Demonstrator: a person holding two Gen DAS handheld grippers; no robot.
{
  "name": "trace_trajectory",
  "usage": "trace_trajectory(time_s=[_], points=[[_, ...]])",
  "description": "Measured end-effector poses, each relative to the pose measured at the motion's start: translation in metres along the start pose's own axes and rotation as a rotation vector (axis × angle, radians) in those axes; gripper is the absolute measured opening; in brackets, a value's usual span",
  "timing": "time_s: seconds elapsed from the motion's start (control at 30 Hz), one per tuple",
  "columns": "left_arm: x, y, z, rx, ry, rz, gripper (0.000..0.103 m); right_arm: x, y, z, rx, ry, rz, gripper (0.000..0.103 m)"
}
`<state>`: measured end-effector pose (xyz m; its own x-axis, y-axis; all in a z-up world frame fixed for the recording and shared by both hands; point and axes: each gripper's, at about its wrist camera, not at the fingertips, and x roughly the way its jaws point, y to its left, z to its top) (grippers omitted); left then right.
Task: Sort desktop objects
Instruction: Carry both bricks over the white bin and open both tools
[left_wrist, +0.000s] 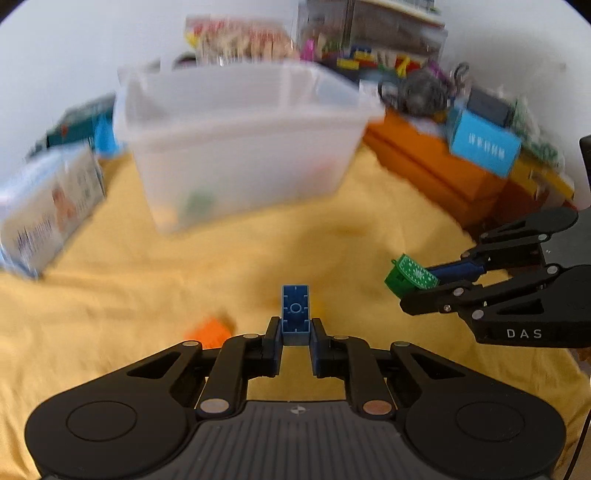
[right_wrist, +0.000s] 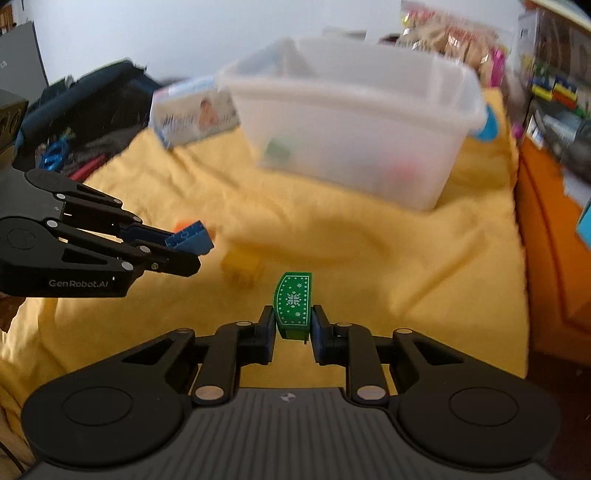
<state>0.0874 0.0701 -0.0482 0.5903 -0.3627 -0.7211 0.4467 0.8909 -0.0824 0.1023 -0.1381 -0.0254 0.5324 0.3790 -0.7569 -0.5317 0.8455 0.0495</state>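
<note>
**Two bricks in the air, two waiting on the cloth**

The left hand-held gripper (left_wrist: 294, 326) is clamping a blue brick (left_wrist: 295, 309) between its fingers, and the right hand-held gripper (right_wrist: 293, 322) is gripping a green brick with a white snowflake print (right_wrist: 292, 300). Both are hanging above the yellow cloth (right_wrist: 406, 258) that is covering the worktop, on the near side of the clear plastic bin (right_wrist: 354, 122), with the bin standing well apart from either brick.

The sorting seems to be partly done. Blurred green and reddish shapes are showing through the bin's cloudy wall, so some pieces are probably lying inside it already; what they are cannot be told.

Some work is remaining. A yellow brick (right_wrist: 242, 267) is lying on the cloth in front of the bin, just beyond the green brick, and an orange brick (left_wrist: 210, 332) is lying close to the left of the blue one, also on the near side of the bin. Judging by this, the two held bricks are waiting to be carried over the bin's rim and dropped, and then the yellow and orange ones are needing a pick-up each. A baby-wipes box (right_wrist: 195, 110) is sitting just to the left of the bin, touching or nearly touching it; whether it belongs to the sorting is unclear.
</note>
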Motion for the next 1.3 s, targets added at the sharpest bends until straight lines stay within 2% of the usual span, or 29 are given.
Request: trace_trajectory(time_s=[0.27, 0.47, 0.67, 0.83, 0.97, 1.03, 1.07, 1.17, 1.3], points=[[-0.023, 0.012, 0.07, 0.079, -0.156, 0.048, 0.018, -0.031, -0.021, 0.061, -0.029, -0.185, -0.06, 0.022], [-0.016, 0.029, 0.129, 0.035, -0.247, 0.054, 0.018, -0.031, -0.043, 0.116, -0.011, -0.312, -0.126, 0.022], [0.011, 0.042, 0.163, -0.001, -0.25, 0.057, 0.018, -0.005, -0.054, 0.146, 0.021, -0.322, -0.153, 0.022], [0.033, 0.051, 0.171, -0.017, -0.217, 0.094, 0.018, 0.028, -0.059, 0.155, 0.027, -0.258, -0.151, 0.022], [0.057, 0.056, 0.169, -0.005, -0.158, 0.119, 0.018, 0.045, -0.066, 0.157, 0.053, -0.22, -0.166, 0.024], [0.064, 0.058, 0.164, -0.009, -0.135, 0.12, 0.02, 0.051, -0.071, 0.155, 0.081, -0.196, -0.165, 0.036], [0.064, 0.058, 0.161, -0.008, -0.129, 0.123, 0.022, 0.05, -0.073, 0.153, 0.095, -0.198, -0.168, 0.038], [0.056, 0.057, 0.154, -0.013, -0.143, 0.138, 0.044, 0.042, -0.073, 0.148, 0.093, -0.216, -0.179, 0.039], [0.03, 0.05, 0.143, -0.019, -0.185, 0.136, 0.05, 0.028, -0.072, 0.138, 0.105, -0.25, -0.162, 0.043]])
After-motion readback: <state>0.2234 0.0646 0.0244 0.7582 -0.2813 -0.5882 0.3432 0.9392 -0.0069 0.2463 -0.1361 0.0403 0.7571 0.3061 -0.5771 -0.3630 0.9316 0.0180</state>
